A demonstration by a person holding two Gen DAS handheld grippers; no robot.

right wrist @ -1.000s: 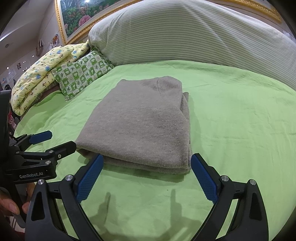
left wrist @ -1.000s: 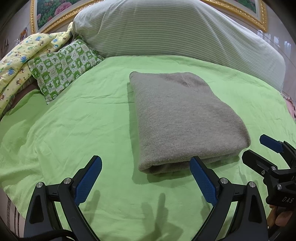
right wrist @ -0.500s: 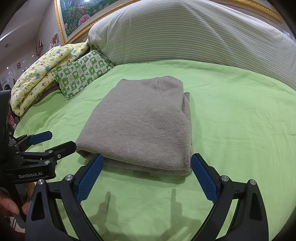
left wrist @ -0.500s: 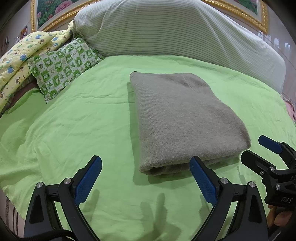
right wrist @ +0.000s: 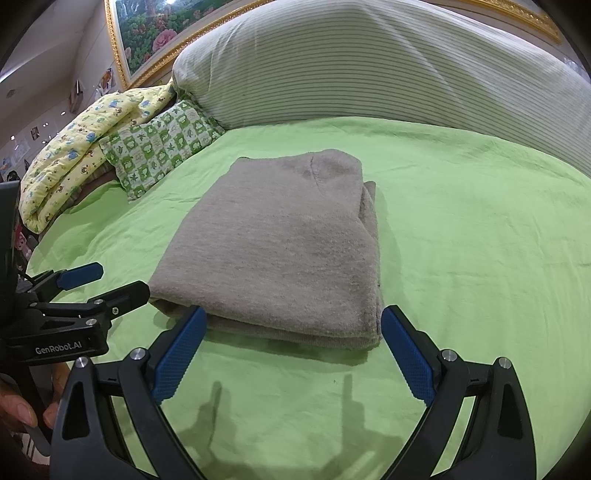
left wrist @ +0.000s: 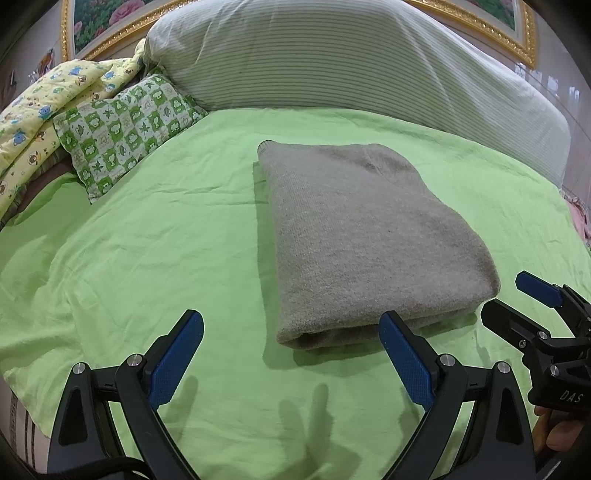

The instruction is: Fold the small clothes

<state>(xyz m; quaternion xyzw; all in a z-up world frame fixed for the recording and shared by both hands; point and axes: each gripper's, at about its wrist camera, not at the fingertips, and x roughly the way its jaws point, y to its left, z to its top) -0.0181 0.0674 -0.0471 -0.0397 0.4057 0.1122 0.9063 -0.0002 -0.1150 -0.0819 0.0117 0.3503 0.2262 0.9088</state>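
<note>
Your grey knitted garment [left wrist: 369,240] lies folded into a thick rectangular stack on the green bed sheet [left wrist: 166,240], roughly mid-bed, with its rounded fold edge toward your grippers and its far end toward the headboard side. In the right wrist view the same garment [right wrist: 280,243] shows stacked layers along its right-hand edge, slightly uneven there. Your left gripper [left wrist: 291,354] hovers at the near side of the bed, jaws spread wide and holding nothing; its right finger sits just in front of the garment's near edge, and whether it touches the cloth cannot be told. Your right gripper [right wrist: 291,350] also stands with jaws wide apart and empty, the near edge of the garment lying between the two fingertips; contact cannot be confirmed here either. Each gripper appears in the other's view, at the garment's near corners. A striped bolster [left wrist: 351,62] runs along the head of the bed. A green checked pillow [left wrist: 125,129] and a yellow printed quilt [left wrist: 37,122] sit at the far left corner, well apart from the garment. A gold-framed picture [right wrist: 147,26] hangs behind.
</note>
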